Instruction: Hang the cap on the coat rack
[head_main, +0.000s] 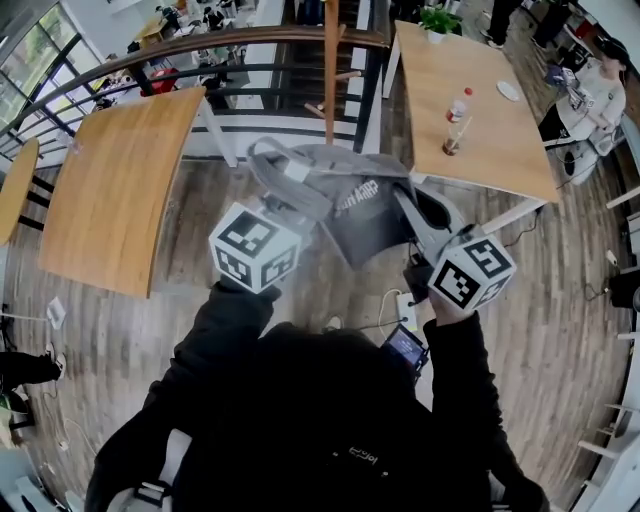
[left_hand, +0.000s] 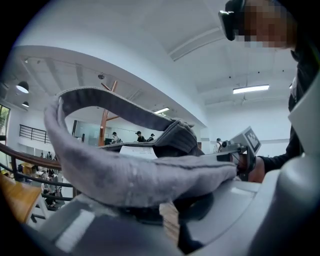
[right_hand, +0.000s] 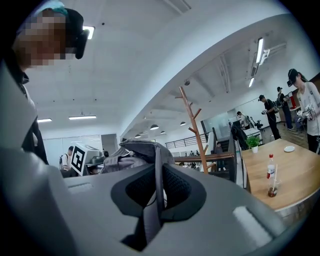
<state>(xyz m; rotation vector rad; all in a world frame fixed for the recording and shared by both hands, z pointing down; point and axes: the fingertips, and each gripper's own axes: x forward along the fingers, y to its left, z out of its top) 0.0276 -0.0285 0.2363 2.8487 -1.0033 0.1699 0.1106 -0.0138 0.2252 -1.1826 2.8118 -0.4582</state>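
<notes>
A grey cap (head_main: 360, 205) hangs in the air between my two grippers, above the wooden floor. My left gripper (head_main: 283, 190) is shut on its left edge, where a grey band arches up. In the left gripper view the cap (left_hand: 140, 175) drapes over the left gripper (left_hand: 165, 210) and hides its pads. My right gripper (head_main: 420, 225) is shut on the right side of the cap. In the right gripper view a thin fold of the cap (right_hand: 137, 152) is pinched in the right gripper (right_hand: 156, 192). The wooden coat rack (head_main: 331, 60) stands just beyond the cap; the coat rack (right_hand: 192, 125) has short angled pegs.
A curved railing (head_main: 200, 45) runs behind the rack. A long wooden table (head_main: 120, 190) stands to the left. On the right a second table (head_main: 500, 150) carries a bottle (head_main: 457, 112), a glass (head_main: 452, 145) and a potted plant (head_main: 438, 20). A person (head_main: 590, 95) sits at far right.
</notes>
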